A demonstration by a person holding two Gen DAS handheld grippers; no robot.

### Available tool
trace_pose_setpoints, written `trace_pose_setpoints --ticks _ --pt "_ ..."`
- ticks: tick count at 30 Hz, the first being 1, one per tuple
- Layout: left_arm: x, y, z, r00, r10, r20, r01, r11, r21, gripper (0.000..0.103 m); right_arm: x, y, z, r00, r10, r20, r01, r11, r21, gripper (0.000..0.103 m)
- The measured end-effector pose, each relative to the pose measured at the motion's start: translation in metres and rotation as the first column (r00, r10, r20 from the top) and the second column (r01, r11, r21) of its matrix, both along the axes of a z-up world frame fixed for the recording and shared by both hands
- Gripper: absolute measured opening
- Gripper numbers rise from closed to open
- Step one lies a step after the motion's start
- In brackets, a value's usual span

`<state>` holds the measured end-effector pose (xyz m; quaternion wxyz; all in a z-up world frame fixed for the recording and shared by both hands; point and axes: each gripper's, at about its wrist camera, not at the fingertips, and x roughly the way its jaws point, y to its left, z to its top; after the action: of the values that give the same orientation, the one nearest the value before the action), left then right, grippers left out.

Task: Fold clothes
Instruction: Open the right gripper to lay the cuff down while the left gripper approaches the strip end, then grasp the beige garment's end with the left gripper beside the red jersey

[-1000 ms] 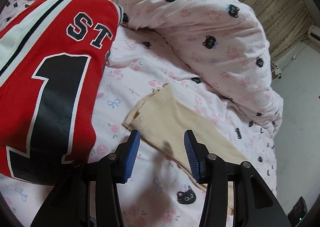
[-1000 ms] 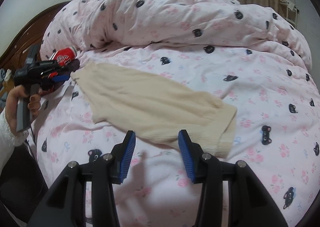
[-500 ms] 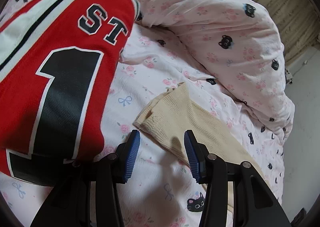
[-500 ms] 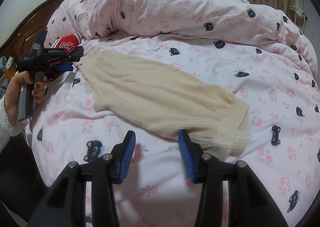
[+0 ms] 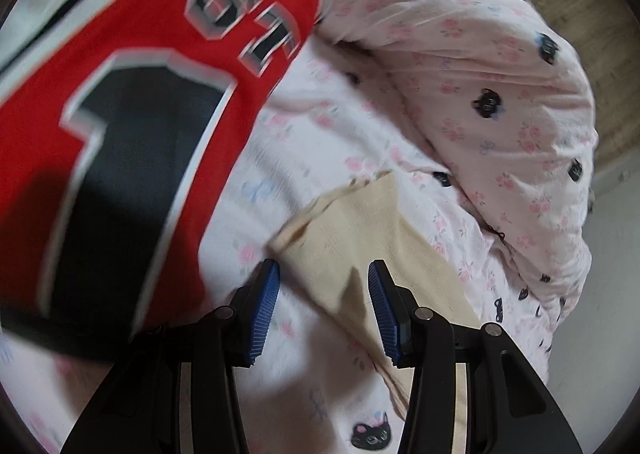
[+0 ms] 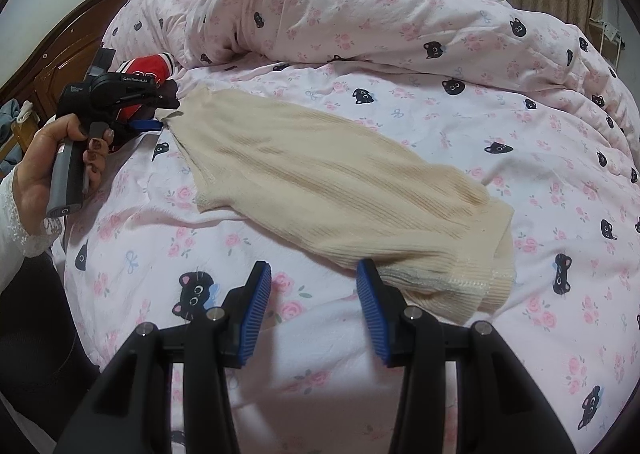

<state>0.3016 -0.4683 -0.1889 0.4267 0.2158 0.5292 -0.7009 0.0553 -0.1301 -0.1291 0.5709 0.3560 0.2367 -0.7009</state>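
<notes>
Right wrist view: we hold the right gripper (image 6: pixel 314 302) released at lower centre, over the near hem of a cream knit top (image 6: pixel 336 190) spread mid-frame on the pink cat-print bedding (image 6: pixel 500 122); our left gripper (image 5: pixel 322 308), also released, nears its other end beside a red jersey (image 5: pixel 132 102)

My tongs (image 6: pixel 314 304) were black with ribbed blue pads (image 6: pixel 256 314). The top (image 6: pixel 332 190) was plain cream rib knit. The jersey (image 5: pixel 132 126) was red, with white and black stripes and black, white-edged characters. The bedding (image 6: pixel 460 106) was pale pink, printed with roses, bows and black cat faces.
</notes>
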Motion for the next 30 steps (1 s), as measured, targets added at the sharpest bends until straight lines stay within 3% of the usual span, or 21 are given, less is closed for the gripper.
trace_pose_setpoints --ticks 5,9,22,30 --pt "0.004 0.008 -0.008 0.997 0.078 -0.026 -0.077 0.997 0.014 0.041 0.000 -0.001 0.000 1.000 0.005 0.000 -0.005 1.000 0.002 0.046" --pt "0.013 -0.001 -0.017 0.987 0.124 -0.103 -0.117 0.991 0.068 0.041 0.002 -0.002 0.000 1.000 0.015 0.000 -0.015 1.000 0.003 0.046" --pt "0.032 -0.008 -0.030 0.931 0.187 -0.314 -0.146 0.978 0.152 0.041 0.005 -0.001 0.001 1.000 0.026 -0.005 -0.026 1.000 0.002 0.046" --pt "0.033 -0.011 -0.032 0.900 0.186 -0.395 -0.129 0.978 0.167 0.041 -0.007 -0.011 0.030 0.993 0.019 0.115 -0.009 0.997 -0.082 0.046"
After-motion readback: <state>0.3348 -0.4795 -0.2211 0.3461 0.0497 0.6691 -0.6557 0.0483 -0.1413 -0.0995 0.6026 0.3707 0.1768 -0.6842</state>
